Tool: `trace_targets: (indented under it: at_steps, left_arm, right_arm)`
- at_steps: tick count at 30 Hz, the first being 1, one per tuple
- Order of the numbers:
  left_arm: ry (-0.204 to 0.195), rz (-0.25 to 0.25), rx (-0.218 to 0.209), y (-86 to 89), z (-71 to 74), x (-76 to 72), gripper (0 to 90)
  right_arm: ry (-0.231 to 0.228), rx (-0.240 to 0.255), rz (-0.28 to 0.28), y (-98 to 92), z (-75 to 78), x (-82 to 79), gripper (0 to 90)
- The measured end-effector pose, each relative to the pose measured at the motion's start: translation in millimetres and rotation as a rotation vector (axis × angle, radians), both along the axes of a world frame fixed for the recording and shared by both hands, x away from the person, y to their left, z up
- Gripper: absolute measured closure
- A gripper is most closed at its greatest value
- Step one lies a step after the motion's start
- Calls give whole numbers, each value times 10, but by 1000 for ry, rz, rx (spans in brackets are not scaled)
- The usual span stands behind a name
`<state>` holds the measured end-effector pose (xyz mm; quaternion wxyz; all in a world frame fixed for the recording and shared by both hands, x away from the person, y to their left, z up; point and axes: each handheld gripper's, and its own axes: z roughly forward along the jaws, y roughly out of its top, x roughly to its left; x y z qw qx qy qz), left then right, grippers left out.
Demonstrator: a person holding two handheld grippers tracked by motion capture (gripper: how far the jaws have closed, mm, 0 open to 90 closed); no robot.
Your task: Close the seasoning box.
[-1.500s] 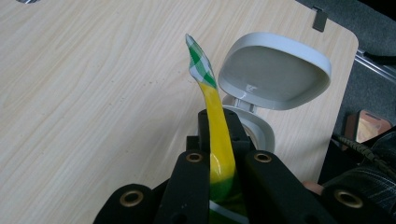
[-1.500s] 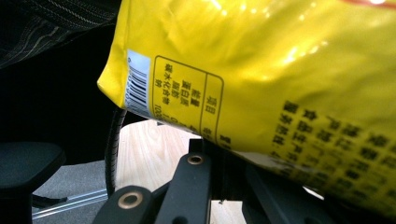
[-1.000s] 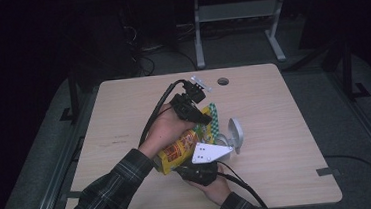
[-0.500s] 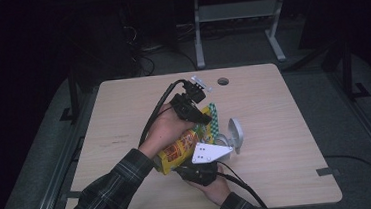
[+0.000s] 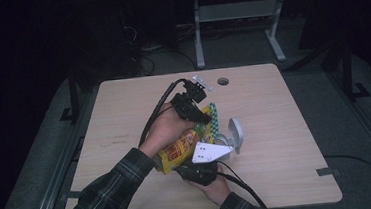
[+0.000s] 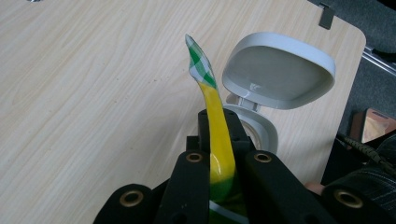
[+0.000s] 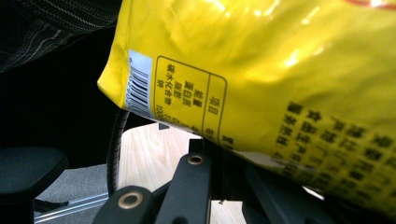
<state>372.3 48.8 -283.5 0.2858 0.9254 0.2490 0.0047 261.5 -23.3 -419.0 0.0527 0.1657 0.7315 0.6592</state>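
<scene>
The yellow snack bag (image 5: 179, 147) hangs above the middle of the wooden table (image 5: 274, 107), its long axis slanting from the person's side up toward the green-checked top edge. The left gripper (image 5: 205, 117) is clamped on that top edge; the right gripper (image 5: 212, 155) pinches its lower end. Just beside it sits a white container (image 6: 261, 93) with its lid flipped open. The room around is dark. The bag is glossy, with a barcode and printed text.

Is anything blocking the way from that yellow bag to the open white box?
Nothing visible does. The left gripper pinches the bag by its top edge, and the box sits just beyond with its lid up. The table between them is bare.
</scene>
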Motion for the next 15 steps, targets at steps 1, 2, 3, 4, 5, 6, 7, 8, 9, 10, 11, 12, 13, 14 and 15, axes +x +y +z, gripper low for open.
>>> trace_targets:
  at_steps: [1,2,3,4,5,6,7,8,9,10,11,12,13,14,15]
  left_arm:
    - [0,2,1,-3,-1,0,900]
    - [2,2,2,-5,-1,0,900]
    - [3,3,2,-7,-1,-1,900]
    - [2,2,2,-7,-2,2,900]
    - [1,3,3,-7,-2,4,900]
    - [2,8,2,-8,5,5,900]
    - [2,9,3,-8,7,5,900]
    - [2,8,4,-10,10,5,900]
    - [1,9,5,-11,10,4,900]
    - [0,7,5,-12,9,5,900]
    - [2,6,6,-12,7,6,900]
    - [3,6,8,-12,7,8,900]
    - [5,9,8,-12,7,8,900]
    - [6,10,8,-13,7,9,900]
    - [6,8,12,-13,6,12,900]
  right_arm:
    - [1,0,0,-1,1,0,900]
    - [1,1,0,-2,2,-1,900]
    - [2,2,1,-1,2,-2,900]
    - [3,1,1,-2,3,-2,900]
    - [4,1,2,-1,6,-1,900]
    - [2,0,3,-1,10,1,900]
    - [0,0,2,-1,16,0,900]
    - [0,1,2,-1,18,0,900]
    - [0,2,2,-1,20,0,900]
    - [-1,2,2,-1,20,0,900]
    - [0,3,2,-1,19,1,900]
    - [1,3,2,-1,19,0,900]
    - [1,3,2,-1,19,0,900]
    - [1,3,2,-1,19,0,900]
    - [1,3,1,-1,19,0,900]
